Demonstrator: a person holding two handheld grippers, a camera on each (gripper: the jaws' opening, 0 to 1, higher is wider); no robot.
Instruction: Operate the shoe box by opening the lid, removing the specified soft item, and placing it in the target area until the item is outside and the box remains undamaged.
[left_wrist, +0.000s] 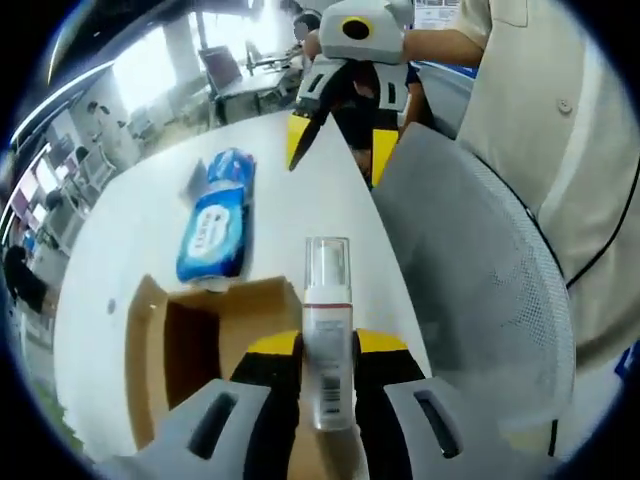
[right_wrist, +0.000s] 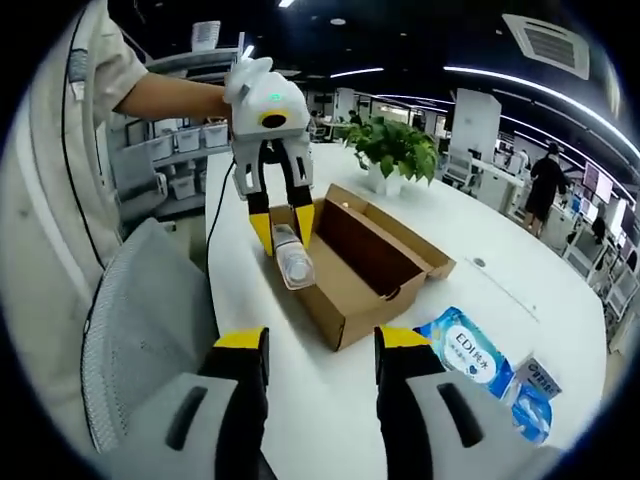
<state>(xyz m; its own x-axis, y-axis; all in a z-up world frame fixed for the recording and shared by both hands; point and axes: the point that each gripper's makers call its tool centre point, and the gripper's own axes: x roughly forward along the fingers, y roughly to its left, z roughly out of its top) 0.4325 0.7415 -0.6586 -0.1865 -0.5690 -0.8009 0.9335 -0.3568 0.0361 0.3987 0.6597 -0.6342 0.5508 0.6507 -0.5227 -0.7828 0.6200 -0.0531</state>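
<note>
Between the yellow-tipped jaws of the left gripper (left_wrist: 327, 375), a clear plastic pump bottle with a white label (left_wrist: 326, 330) is clamped upright; the right gripper view shows that gripper (right_wrist: 282, 222) holding it (right_wrist: 292, 256) just above the near end of the open brown cardboard shoe box (right_wrist: 352, 262). The lid is already folded back, so by my reading the removal step is under way: the bottle is lifted out but not yet set down. Next it should be carried clear of the box walls and lowered onto the white table (left_wrist: 300, 200) without knocking the cardboard (left_wrist: 190, 340). Farther along the table, toward its far edge, lies a blue soft pack of wet wipes (left_wrist: 214, 225), well apart from the box. The right gripper (right_wrist: 320, 385) hangs with jaws wide apart, holding nothing, over the table's near edge beside a grey mesh chair back (right_wrist: 145, 320).
</note>
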